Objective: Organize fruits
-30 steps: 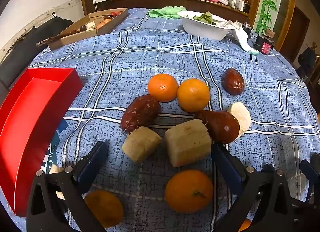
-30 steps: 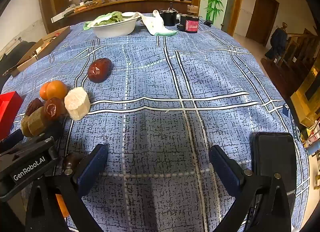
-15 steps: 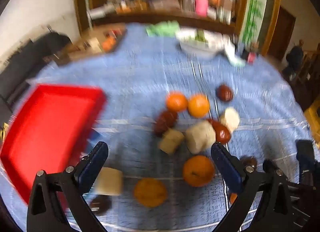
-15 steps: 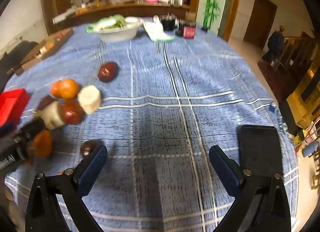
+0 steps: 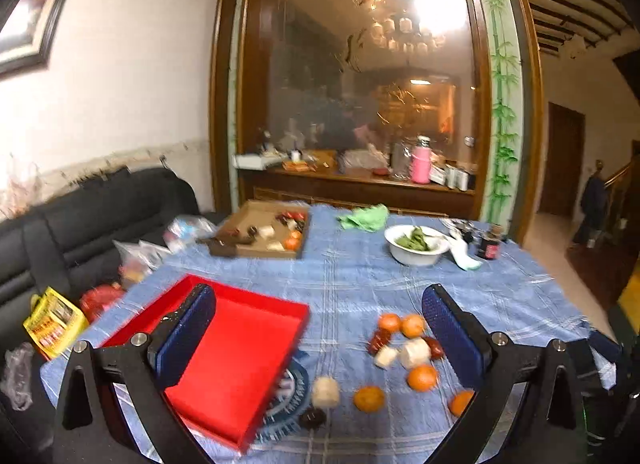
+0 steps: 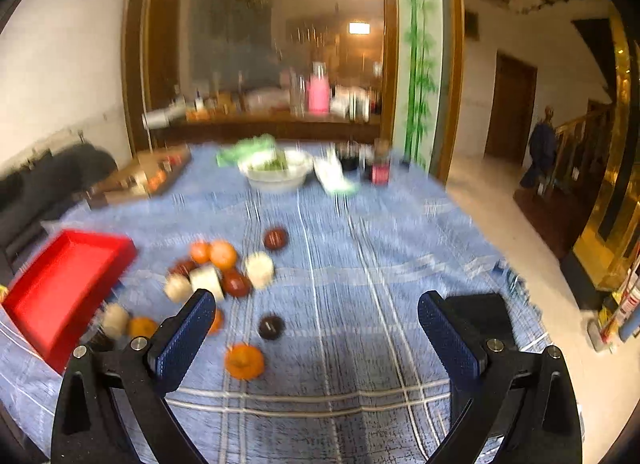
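Observation:
Several oranges [image 5: 422, 377], dark red dates [image 5: 378, 341] and pale cut chunks [image 5: 415, 353] lie loose on the blue checked tablecloth [image 5: 352, 284]. An empty red tray [image 5: 236, 360] sits to their left; it also shows in the right wrist view [image 6: 60, 288]. My left gripper [image 5: 320, 340] is open and empty, held high above the table. My right gripper [image 6: 316, 336] is open and empty, also raised, with an orange [image 6: 244, 361] and a dark date [image 6: 272, 327] below it.
A cardboard box [image 5: 264, 236] with assorted items and a white bowl of greens [image 5: 416, 249] stand at the table's far side. A black phone [image 6: 484, 316] lies at the right edge. A black sofa [image 5: 92, 216] with bags is on the left.
Both grippers have pulled back and risen well above the table, tilting up so the room and the whole fruit spread show. Both stay open and empty.

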The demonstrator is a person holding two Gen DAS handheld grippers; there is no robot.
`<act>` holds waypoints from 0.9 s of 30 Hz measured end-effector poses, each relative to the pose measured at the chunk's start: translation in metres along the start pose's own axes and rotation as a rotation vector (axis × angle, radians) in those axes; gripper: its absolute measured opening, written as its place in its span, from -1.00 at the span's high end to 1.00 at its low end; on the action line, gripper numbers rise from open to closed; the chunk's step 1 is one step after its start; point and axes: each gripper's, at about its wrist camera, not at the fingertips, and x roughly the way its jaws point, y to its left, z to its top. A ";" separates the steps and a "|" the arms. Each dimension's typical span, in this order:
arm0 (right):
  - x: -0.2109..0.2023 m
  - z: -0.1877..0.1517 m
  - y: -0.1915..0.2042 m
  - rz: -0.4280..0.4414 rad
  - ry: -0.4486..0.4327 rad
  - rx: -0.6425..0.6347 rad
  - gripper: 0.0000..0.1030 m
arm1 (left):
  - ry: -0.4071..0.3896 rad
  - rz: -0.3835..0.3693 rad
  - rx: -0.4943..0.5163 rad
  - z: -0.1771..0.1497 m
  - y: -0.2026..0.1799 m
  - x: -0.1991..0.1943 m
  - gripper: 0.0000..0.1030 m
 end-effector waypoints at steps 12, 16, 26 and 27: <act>-0.009 -0.012 0.007 0.080 0.063 0.043 -0.70 | 0.009 0.027 0.060 -0.013 -0.006 -0.011 -0.99; 0.000 -0.016 0.008 0.089 0.094 0.036 -0.66 | 0.054 0.007 0.067 -0.018 -0.005 0.004 -0.99; 0.023 -0.024 0.016 0.109 0.155 0.016 -0.66 | 0.179 -0.013 0.061 -0.036 0.000 0.042 -0.99; 0.025 -0.024 0.016 0.109 0.159 0.015 -0.66 | 0.187 -0.014 0.061 -0.037 0.000 0.045 -0.99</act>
